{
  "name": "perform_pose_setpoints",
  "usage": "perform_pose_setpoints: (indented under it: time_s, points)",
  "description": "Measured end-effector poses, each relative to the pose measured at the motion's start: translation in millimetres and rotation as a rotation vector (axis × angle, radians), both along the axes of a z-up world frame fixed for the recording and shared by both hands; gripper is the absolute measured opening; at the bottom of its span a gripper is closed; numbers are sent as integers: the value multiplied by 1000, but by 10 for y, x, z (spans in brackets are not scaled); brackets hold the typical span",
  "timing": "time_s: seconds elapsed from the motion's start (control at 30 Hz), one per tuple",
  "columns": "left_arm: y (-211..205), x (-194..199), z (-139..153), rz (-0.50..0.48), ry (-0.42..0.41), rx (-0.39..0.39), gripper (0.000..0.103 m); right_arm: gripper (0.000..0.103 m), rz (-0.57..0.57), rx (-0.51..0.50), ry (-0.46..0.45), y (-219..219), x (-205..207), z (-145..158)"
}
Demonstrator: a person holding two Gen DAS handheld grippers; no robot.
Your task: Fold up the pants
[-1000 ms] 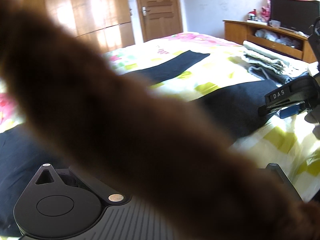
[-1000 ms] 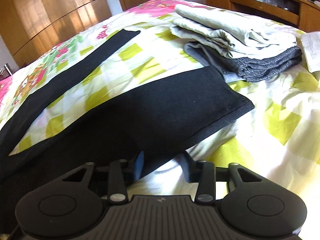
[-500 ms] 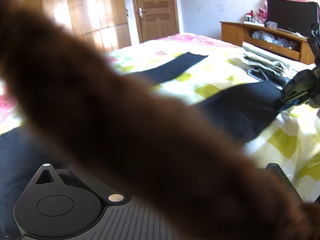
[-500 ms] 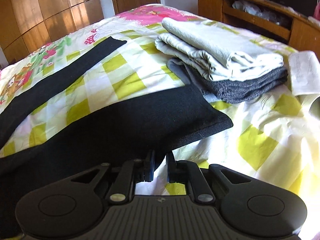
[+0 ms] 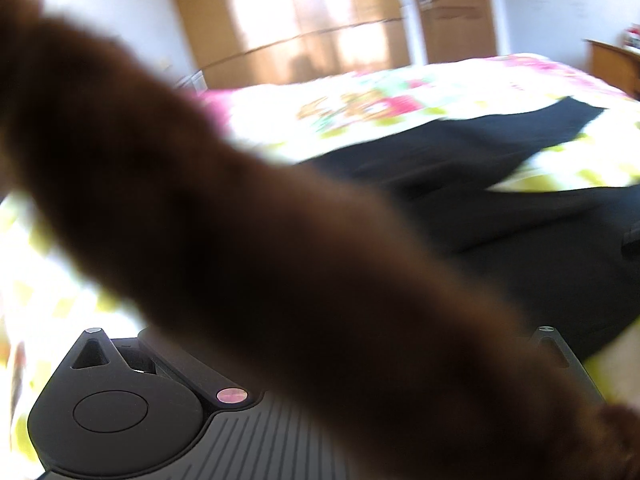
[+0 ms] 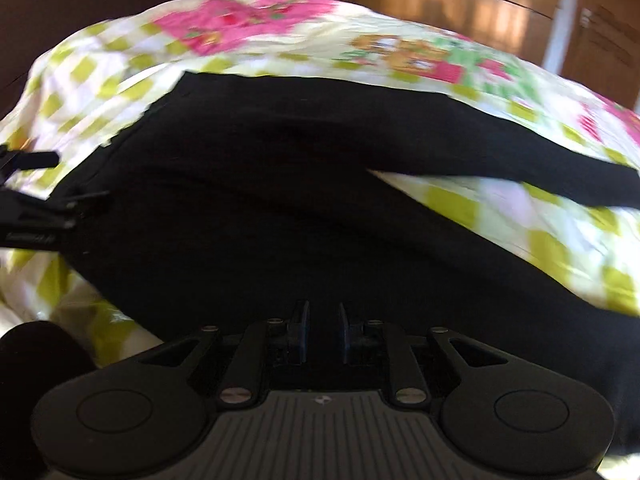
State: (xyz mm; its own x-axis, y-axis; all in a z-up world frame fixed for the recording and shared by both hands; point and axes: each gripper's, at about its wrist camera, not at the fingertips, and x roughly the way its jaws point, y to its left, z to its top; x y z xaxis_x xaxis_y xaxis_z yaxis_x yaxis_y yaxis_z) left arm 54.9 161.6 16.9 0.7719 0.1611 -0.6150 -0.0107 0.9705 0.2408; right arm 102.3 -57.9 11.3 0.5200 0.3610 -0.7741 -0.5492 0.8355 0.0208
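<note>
While black pants [image 6: 280,208] fill the frame centre on the bed [image 6: 500,216], right gripper [image 6: 322,334] stands narrowly parted over them, holding nothing visible; left gripper [image 6: 36,208], at left edge, state indeterminable.

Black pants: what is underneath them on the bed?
The black pants lie on a checkered floral bedsheet, visible all around them. Anything beneath the fabric itself is covered and cannot be seen.

- Left wrist view: low over the bed [image 5: 400,116], facing the wardrobe [image 5: 304,28] at 12 o'clock.
- Right wrist view: close above the pants [image 6: 280,216].
- Both share the pants [image 5: 500,184] and bed [image 6: 280,36].
</note>
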Motion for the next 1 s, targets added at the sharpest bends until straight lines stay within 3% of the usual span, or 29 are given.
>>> perform_pose_setpoints:
  time_s: [0.17, 0.33, 0.47, 0.6, 0.67, 0.8, 1.0]
  points:
    - [584, 50, -132, 119, 36, -22, 102, 31, 235, 28, 37, 876, 73, -200]
    - [890, -5, -439, 149, 201, -67, 102, 36, 305, 14, 134, 1223, 60, -388]
    - [1031, -181, -466, 159, 192, -157, 102, 35, 380, -11, 160, 1338, -55, -385]
    - [1027, -276, -285, 139, 152, -107, 102, 34, 394, 6, 190, 1308, 29, -261]
    - [1019, -274, -129, 116, 119, -79, 102, 34, 395, 34, 153, 1230, 158, -113]
    - [1007, -92, 211, 50, 41, -61, 103, 37, 402, -26, -37, 1039, 643, 113]
    - [1025, 972, 354, -6, -3, -69, 103, 50, 379, -96, -129, 895, 1961, 72]
